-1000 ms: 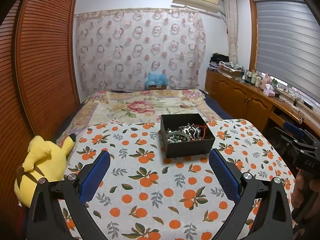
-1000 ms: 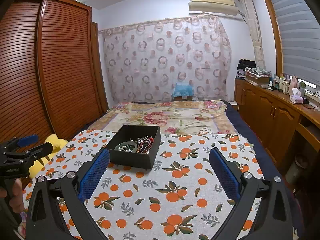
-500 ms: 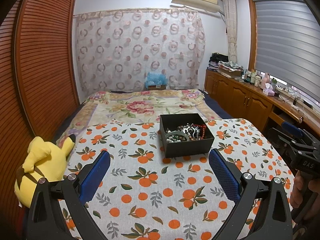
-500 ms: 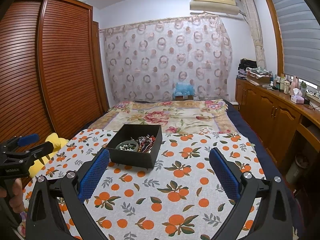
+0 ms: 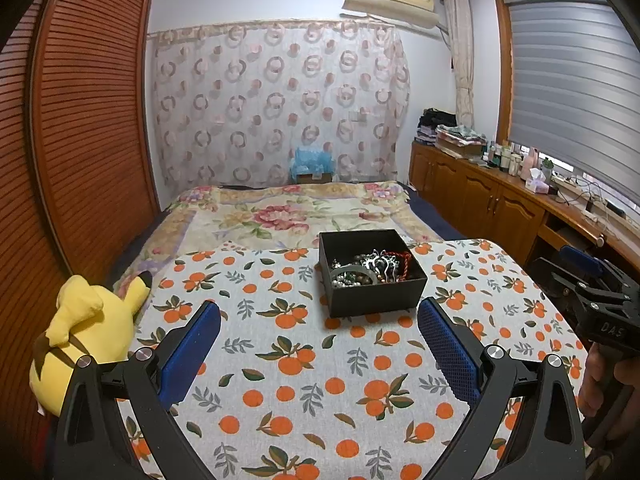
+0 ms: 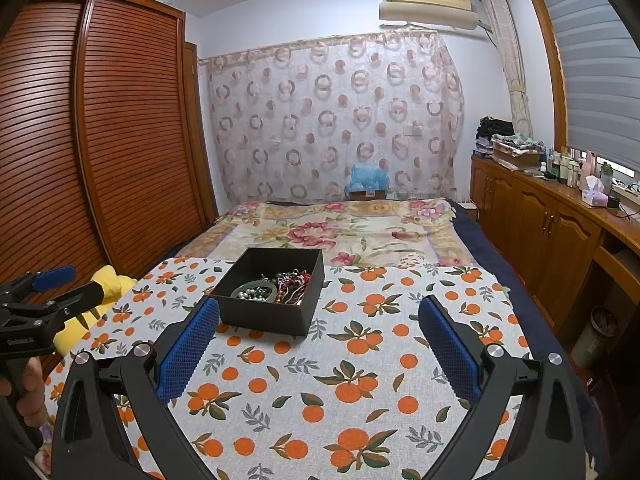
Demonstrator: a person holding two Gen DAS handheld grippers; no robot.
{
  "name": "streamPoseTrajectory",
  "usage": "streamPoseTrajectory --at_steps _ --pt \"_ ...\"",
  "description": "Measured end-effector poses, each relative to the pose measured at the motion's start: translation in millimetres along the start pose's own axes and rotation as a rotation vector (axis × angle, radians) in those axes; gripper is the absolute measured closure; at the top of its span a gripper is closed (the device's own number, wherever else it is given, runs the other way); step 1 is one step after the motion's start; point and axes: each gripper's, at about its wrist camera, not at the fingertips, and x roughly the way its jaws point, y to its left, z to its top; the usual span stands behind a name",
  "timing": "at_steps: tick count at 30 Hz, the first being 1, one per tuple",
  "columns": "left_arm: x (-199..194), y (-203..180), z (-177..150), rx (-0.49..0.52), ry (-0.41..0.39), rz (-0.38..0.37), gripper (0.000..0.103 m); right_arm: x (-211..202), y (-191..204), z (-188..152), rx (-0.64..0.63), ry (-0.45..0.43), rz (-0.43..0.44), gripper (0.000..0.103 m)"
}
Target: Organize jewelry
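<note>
Left wrist view: black box (image 5: 372, 276) holds tangled jewelry (image 5: 370, 266), likely light, slippery, snag-prone. Left tool (image 5: 318, 346) and right tool (image 6: 318, 346) both spread, empty, short of box; pinch one strand.

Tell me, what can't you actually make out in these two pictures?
- Jewelry in the black box: both views show a small tangle; pieces cannot be counted or named.
- Box floor: the near wall hides part of it in both views.
- Yellow plush toy: cut off by the left claw frame in the left view, mostly behind that claw in the right view.
- Bottles on the counter: too small to read.
- Hand on the right claw: cropped at the edge.
</note>
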Motion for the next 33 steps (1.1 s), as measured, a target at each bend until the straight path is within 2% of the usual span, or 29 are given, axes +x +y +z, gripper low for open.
streamPoseTrajectory --at_steps 33 --pt "0.0 -1.4 -2.2 0.004 -0.006 0.002 0.008 0.6 0.9 -0.7 0.003 0.003 0.001 0.003"
